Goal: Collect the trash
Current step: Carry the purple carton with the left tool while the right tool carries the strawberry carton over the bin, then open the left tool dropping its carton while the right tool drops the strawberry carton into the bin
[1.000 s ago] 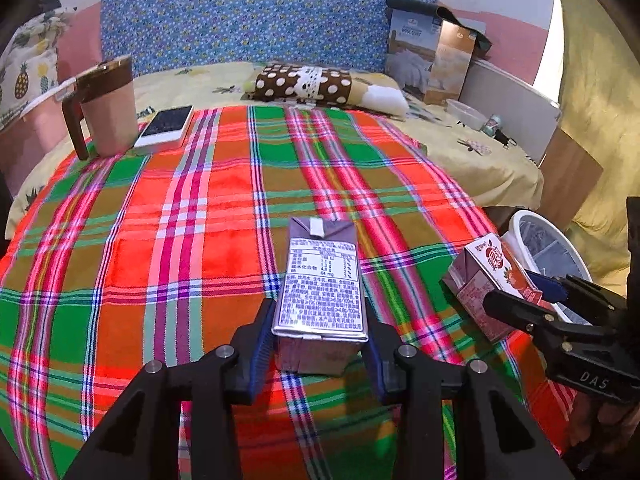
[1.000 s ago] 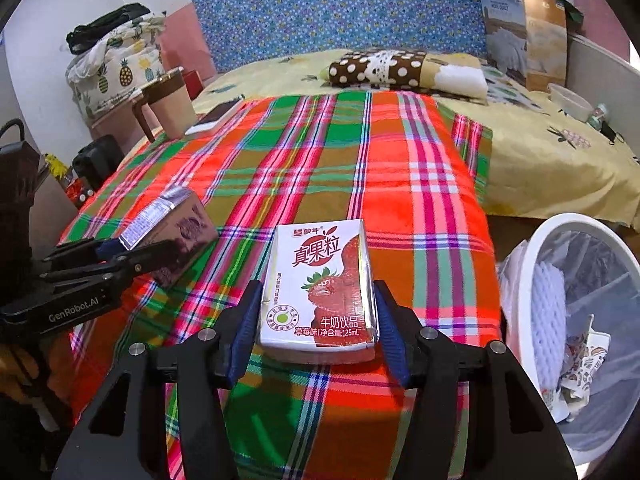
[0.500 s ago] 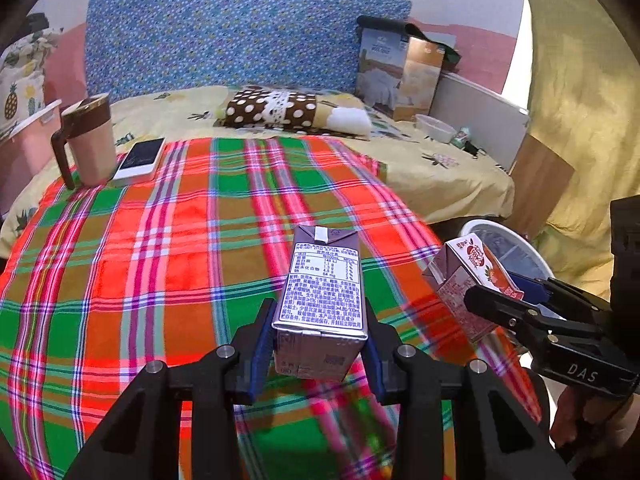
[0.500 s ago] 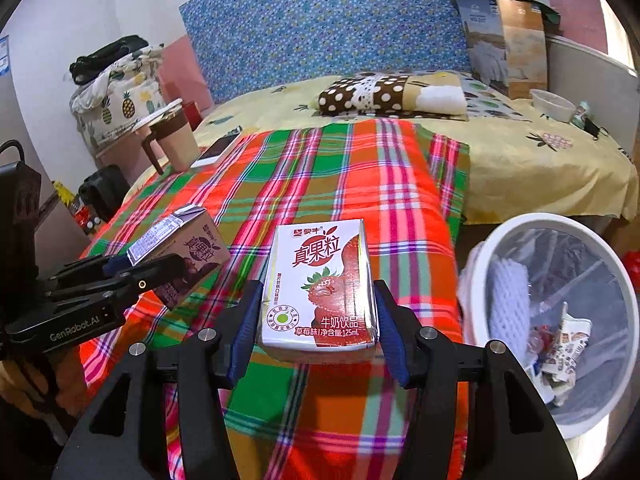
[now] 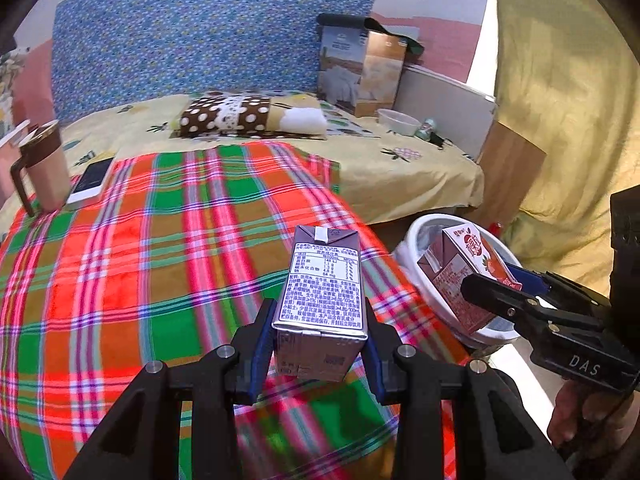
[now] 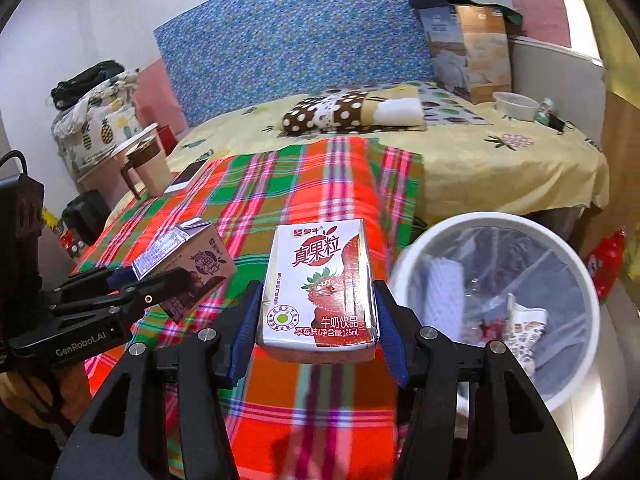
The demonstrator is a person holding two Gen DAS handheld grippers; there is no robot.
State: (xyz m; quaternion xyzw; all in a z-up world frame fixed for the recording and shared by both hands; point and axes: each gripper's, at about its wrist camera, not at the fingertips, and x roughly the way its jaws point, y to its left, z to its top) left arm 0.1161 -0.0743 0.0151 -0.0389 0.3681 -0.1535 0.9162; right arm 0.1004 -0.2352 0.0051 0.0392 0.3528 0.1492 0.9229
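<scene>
My left gripper is shut on a purple drink carton and holds it above the plaid cloth's right edge. It also shows in the right wrist view, held by the left gripper. My right gripper is shut on a red strawberry milk carton, held in the air just left of the white trash bin. In the left wrist view the red carton sits in front of the bin, held by the right gripper. The bin holds several pieces of trash.
A plaid cloth covers the bed's near part. A mug and a phone lie at its far left. A dotted pillow, a paper bag and a bowl lie further back. A yellow curtain hangs to the right.
Both grippers have lifted their cartons off the cloth and carried them rightwards. The trash bin is now closer and larger in both views.
</scene>
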